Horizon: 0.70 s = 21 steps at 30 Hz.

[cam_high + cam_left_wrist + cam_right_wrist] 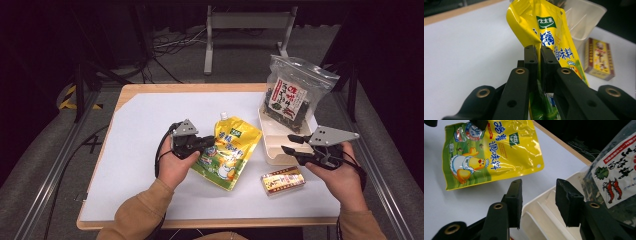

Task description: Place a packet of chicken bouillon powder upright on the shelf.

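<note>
Pinched almost flat together, the jaws of the left gripper (538, 53) hold the side edge of the yellow sauce pouch (549, 37); in the left gripper view the foil passes straight down the thin slit between the two black pads, with the printed face spreading out past the right jaw and the pouch's top rising beyond the tips. Past the right jaw lies the small yellow-and-red box (599, 58) on the white table sheet (469, 50), and behind the pouch stands the cream plastic tray (584, 17).

From the high view, the left gripper (204, 142) meets the pouch (227, 152) at its left edge, the spout end pointing away from the person.

Jaws of the right gripper (539, 195) stand wide apart with nothing between them. In the right gripper view the near rim of the tray (544, 220) lies in the gap and beneath the tips. The pouch (491, 152) lies well beyond the left jaw, apart from it. The clear bag of dried seaweed (614, 175) leans just past the right jaw, standing in the tray. From above, the right gripper (291, 144) hovers at the tray's (272, 150) near right corner, the box (283, 180) just beside it toward the person.
</note>
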Tool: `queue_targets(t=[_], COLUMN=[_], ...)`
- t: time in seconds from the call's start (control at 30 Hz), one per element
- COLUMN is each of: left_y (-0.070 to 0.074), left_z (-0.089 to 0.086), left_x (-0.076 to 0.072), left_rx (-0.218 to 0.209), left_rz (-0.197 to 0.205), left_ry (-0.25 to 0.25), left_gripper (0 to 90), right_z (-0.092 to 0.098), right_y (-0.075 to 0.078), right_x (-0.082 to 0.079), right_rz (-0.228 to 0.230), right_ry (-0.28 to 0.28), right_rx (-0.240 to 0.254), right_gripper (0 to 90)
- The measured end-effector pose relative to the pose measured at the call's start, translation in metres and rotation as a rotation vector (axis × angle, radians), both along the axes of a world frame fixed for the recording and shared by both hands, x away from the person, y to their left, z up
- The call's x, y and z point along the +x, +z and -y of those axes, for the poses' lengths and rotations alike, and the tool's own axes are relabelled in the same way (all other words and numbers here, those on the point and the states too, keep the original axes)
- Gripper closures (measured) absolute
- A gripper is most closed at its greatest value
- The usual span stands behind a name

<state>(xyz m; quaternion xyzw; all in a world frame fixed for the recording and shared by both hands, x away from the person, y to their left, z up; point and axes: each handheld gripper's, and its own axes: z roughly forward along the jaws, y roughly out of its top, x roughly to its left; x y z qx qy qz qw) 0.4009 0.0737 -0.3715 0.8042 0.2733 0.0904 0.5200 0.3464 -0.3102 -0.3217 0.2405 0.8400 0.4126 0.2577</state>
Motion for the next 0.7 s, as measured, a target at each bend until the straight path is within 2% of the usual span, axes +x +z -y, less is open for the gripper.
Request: queue_targets(t=[0.07, 0.13, 0.17, 0.2, 0.23, 0.27, 0.33, 0.4, 0.43, 0.47, 0.53, 0.57, 0.6, 0.67, 0.7], left_y=[0.002, 0.004, 0.004, 0.004, 0.004, 0.005, 0.004, 0.003, 0.002, 0.002, 0.002, 0.001, 0.002, 0.003, 0.004], left_z=[-0.003, -0.004, -0.005, -0.005, -0.005, -0.006, -0.008, -0.009, -0.010, -0.011, -0.014, -0.014, -0.015, -0.015, -0.016], left_x=[-0.004, -0.007, -0.009, -0.011, -0.011, -0.011, -0.014, -0.015, -0.015, -0.016, -0.017, -0.018, -0.018, -0.019, -0.019], left_rx=[-0.029, -0.045, -0.051, -0.061, -0.061, -0.065, -0.078, -0.087, -0.083, -0.091, -0.089, -0.101, -0.098, -0.112, -0.109], left_rz=[0.034, 0.051, 0.073, 0.077, 0.077, 0.088, 0.086, 0.081, 0.092, 0.082, 0.105, 0.102, 0.120, 0.121, 0.136], left_ry=[-0.007, -0.014, -0.019, -0.022, -0.022, -0.030, -0.035, -0.040, -0.045, -0.045, -0.056, -0.056, -0.063, -0.067, -0.072], left_gripper=[85.3, 85.2, 85.2, 85.2, 85.2, 85.2, 85.2, 85.2, 85.2, 85.2, 85.1, 85.1, 85.1, 85.2, 85.2], right_z=[-0.003, -0.004, -0.005, -0.007, -0.007, -0.009, -0.015, -0.016, -0.019, -0.020, -0.025, -0.028, -0.030, -0.034, -0.036], right_y=[0.001, 0.001, 0.001, 0.001, 0.001, 0.001, 0.000, 0.000, -0.001, -0.002, -0.005, -0.007, -0.009, -0.014, -0.016], right_x=[-0.001, -0.001, -0.001, -0.002, -0.002, -0.002, -0.004, -0.003, -0.003, -0.003, -0.001, 0.001, 0.002, 0.006, 0.008], right_rz=[-0.025, -0.065, -0.079, -0.105, -0.105, -0.122, -0.164, -0.173, -0.186, -0.192, -0.209, -0.220, -0.228, -0.241, -0.246], right_ry=[-0.006, -0.015, -0.019, -0.026, -0.026, -0.031, -0.034, -0.035, -0.036, -0.032, -0.017, -0.004, -0.002, -0.008, -0.016], right_rx=[0.016, 0.063, 0.085, 0.122, 0.122, 0.141, 0.195, 0.203, 0.217, 0.223, 0.238, 0.244, 0.252, 0.260, 0.263], right_gripper=[54.7, 52.6, 51.8, 51.2, 51.2, 51.0, 49.9, 49.6, 49.1, 48.5, 47.2, 46.7, 46.4, 44.9, 44.0])
